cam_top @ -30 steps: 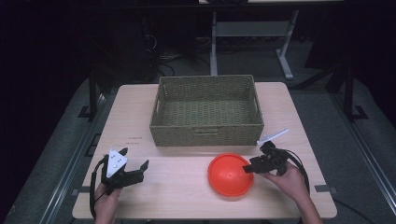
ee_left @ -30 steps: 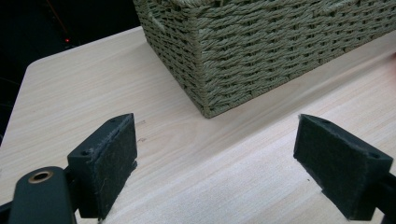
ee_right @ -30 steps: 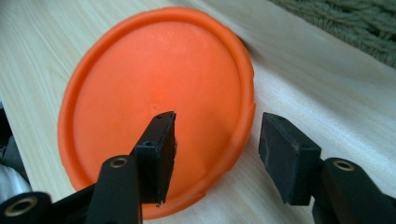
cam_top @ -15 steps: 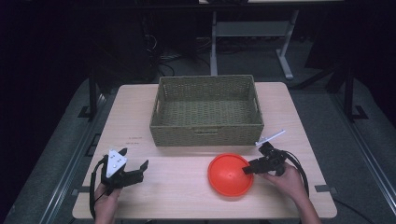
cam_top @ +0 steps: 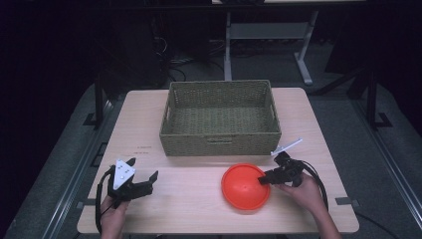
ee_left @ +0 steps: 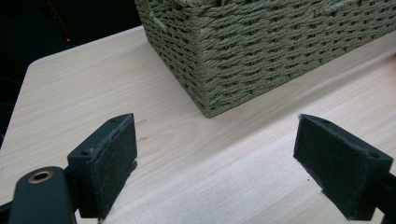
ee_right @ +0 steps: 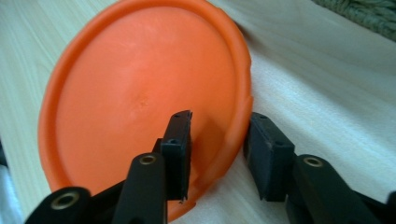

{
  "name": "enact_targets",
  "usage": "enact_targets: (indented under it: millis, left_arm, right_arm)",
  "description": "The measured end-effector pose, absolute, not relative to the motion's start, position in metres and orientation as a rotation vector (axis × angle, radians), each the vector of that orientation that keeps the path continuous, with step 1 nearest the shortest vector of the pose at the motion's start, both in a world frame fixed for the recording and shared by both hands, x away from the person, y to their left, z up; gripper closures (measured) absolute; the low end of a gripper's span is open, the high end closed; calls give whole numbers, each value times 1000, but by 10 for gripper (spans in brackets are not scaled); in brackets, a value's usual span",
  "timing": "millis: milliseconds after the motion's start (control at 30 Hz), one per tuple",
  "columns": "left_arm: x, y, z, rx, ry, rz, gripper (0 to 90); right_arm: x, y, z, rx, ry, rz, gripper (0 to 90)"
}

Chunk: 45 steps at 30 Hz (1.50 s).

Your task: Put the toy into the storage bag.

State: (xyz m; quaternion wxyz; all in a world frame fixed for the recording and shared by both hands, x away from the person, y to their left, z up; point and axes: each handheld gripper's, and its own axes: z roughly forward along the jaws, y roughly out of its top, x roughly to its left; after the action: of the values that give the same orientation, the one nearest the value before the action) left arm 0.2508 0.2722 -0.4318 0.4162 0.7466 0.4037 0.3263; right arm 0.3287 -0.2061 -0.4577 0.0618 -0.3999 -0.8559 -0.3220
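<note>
The room around the table [cam_top: 318,129] is very dark, and only the tabletop looks lit. The high view is soft and grainy. Close up, the orange plate [ee_right: 140,93] shines a little and its far edge is blurry.

The left hand [cam_top: 113,211] rests at the near left, holding the left gripper [cam_top: 144,175] level, pointed right and slightly away; its jaws stand wide apart with nothing between them. The right hand [cam_top: 304,191] sits at the near right, its forearm coming in from the bottom edge. The right gripper [cam_top: 262,179] points left; its jaws have just been closing, a rim between them with a gap at each pad.
</note>
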Motion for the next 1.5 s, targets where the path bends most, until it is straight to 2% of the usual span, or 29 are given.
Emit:
enact_targets:
  millis: [167, 367, 1500]
  left_arm:
    - [251, 273, -432, 1873, 1019, 823, 128]
    - [251, 274, -432, 1872, 1024, 822, 128]
    - [251, 275, -432, 1870, 1028, 818, 128]
  right_arm:
    - [328, -209, -449, -1201, -2593, -1041, 742]
    - [324, -208, -438, -1219, -2561, -1091, 801]
    - [296, -185, -363, -1101, -2664, -1203, 823]
